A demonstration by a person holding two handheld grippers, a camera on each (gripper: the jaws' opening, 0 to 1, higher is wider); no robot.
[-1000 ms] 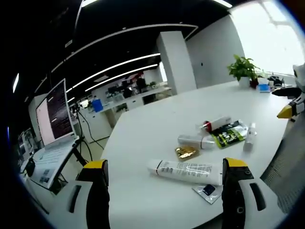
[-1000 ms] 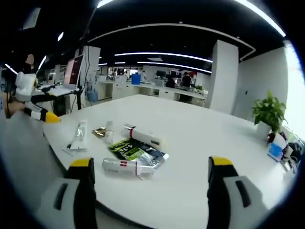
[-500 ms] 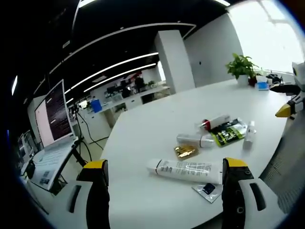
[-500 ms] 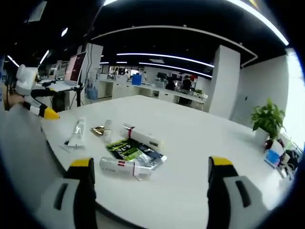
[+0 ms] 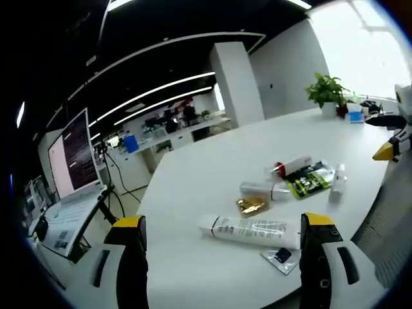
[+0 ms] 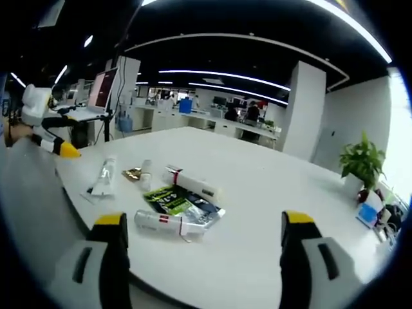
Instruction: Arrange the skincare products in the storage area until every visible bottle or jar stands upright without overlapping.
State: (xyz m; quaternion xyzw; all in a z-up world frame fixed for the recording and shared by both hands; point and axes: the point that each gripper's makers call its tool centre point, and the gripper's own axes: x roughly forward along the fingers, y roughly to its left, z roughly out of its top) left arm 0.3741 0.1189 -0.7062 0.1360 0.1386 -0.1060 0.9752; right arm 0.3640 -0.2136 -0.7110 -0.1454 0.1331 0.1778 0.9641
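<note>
Left gripper view: left gripper (image 5: 222,248) spread wide over the white table (image 5: 199,167), holding nothing. Between its yellow-tipped jaws, a long white tube (image 5: 251,230) lying flat, a small dark sachet (image 5: 280,256) just beside it. Farther on, a gold sachet (image 5: 251,205), a short white tube (image 5: 265,190), a red-capped tube (image 5: 291,166), a green packet (image 5: 309,179) and a small clear bottle (image 5: 337,184), all lying close together. Laptop on a stand (image 5: 72,168) at left, potted plant (image 5: 328,91) beyond.

Right gripper view: right gripper (image 6: 201,248) likewise parted, empty. Nearest, a white tube with red band (image 6: 168,224) touching the green packet (image 6: 177,201); red-capped tube (image 6: 193,183) behind; left gripper's yellow tip (image 6: 63,150) far left.
</note>
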